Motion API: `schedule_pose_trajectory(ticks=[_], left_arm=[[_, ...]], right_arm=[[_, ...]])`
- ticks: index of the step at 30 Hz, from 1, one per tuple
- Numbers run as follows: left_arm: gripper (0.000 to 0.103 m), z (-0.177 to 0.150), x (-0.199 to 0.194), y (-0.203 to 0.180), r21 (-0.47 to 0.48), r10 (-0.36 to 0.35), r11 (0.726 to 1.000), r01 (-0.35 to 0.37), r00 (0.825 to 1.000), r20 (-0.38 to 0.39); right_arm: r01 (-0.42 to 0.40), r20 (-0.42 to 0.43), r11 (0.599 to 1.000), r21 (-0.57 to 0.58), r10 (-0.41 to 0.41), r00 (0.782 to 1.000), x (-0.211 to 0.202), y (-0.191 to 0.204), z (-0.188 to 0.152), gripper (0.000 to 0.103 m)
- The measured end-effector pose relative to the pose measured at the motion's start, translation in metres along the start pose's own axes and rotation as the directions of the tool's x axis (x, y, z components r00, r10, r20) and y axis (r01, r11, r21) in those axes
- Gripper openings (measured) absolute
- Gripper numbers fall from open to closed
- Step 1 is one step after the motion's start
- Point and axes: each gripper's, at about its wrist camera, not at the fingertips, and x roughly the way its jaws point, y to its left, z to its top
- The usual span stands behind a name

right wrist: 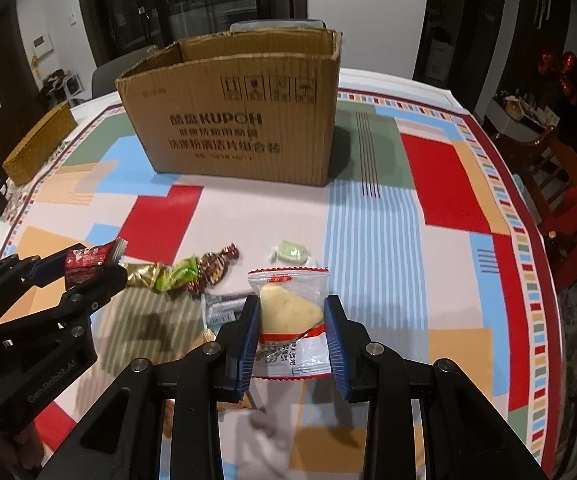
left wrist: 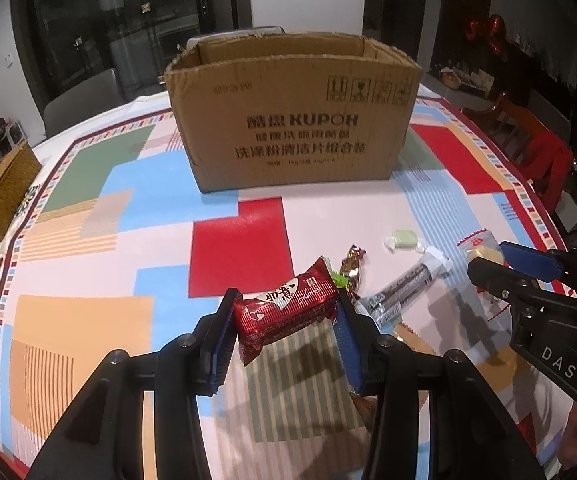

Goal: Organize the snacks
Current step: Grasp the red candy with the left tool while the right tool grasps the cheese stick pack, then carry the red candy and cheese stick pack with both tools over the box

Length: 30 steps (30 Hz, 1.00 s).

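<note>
So, your left gripper (left wrist: 284,312) fingers clamp red snack pack (left wrist: 284,310), right gripper (right wrist: 290,328) fingers pinch clear cake packet (right wrist: 290,312); cardboard box (left wrist: 292,120) near tabletop (left wrist: 88,320) far edge.

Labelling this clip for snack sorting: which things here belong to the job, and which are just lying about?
Job: red snack pack in left gripper; clear-wrapped pastry in right gripper; cardboard box; loose candies; grey bar.

Lying about: woven basket; tablecloth.
</note>
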Motion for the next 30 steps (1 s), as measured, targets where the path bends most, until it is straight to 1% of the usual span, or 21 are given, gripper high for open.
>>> schedule_pose_trajectory(ticks=[18,30], left_arm=[[0.045,0.039,-0.034,0.017,-0.027,0.026,0.999,-0.023,0.995,0.100],[0.045,0.068,-0.057,0.025,-0.032,0.039,0.999,-0.034,0.984,0.175]], right_arm=[[0.014,0.121,1.000,-0.021,-0.012,0.993,-0.038,0.010,0.045,0.033],[0.024,0.195,0.999,-0.026,-0.019,0.981,-0.061,0.014,0.074,0.033]])
